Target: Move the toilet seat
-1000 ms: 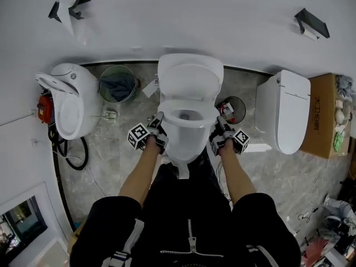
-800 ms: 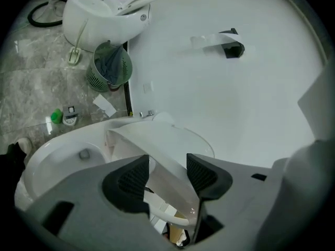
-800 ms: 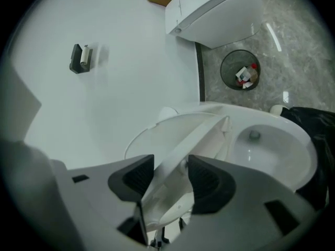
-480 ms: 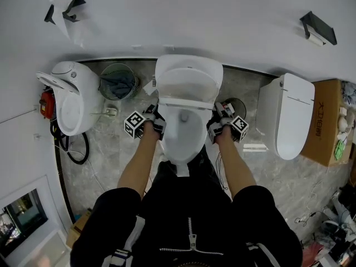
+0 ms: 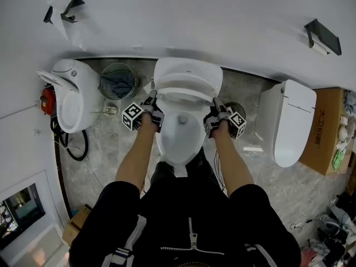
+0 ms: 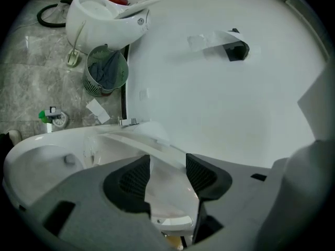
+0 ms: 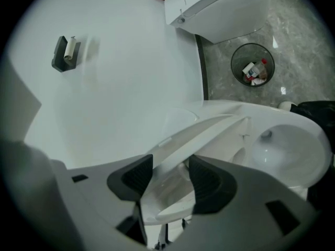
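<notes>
Two grippers: one stood on each side of the toilet seat (image 5: 187, 95), each carried by a bare forearm of the person standing at the near end.
Left gripper (image 5: 151, 101): jaws fairly wide, pads pressed against the seat's left edge, which filled the gap between them.
Right gripper (image 5: 216, 103): jaws had just been opening a little, yet the seat's right edge lay between the pads and was clamped there.
Toilet seat: lifted off the rim of the bowl (image 5: 179, 141) and tilted, its free edge raised toward the far wall (image 5: 222, 15); the lid (image 5: 188, 71) stood behind it.
Bowl: open to view, with a drain hole at the bottom.
Left of the toilet: a wire bin (image 5: 118, 82) with a dark liner on the marble floor (image 5: 111, 149), and farther left a second white toilet (image 5: 75, 96) with a black cable coiled beside it.
Right of the toilet: a small round bin (image 7: 252, 64) holding litter, then a third toilet (image 5: 292, 121) with its lid down, and a cardboard box (image 5: 325, 121) just beyond.
Wall: a black paper holder (image 5: 321, 38) at far right.
</notes>
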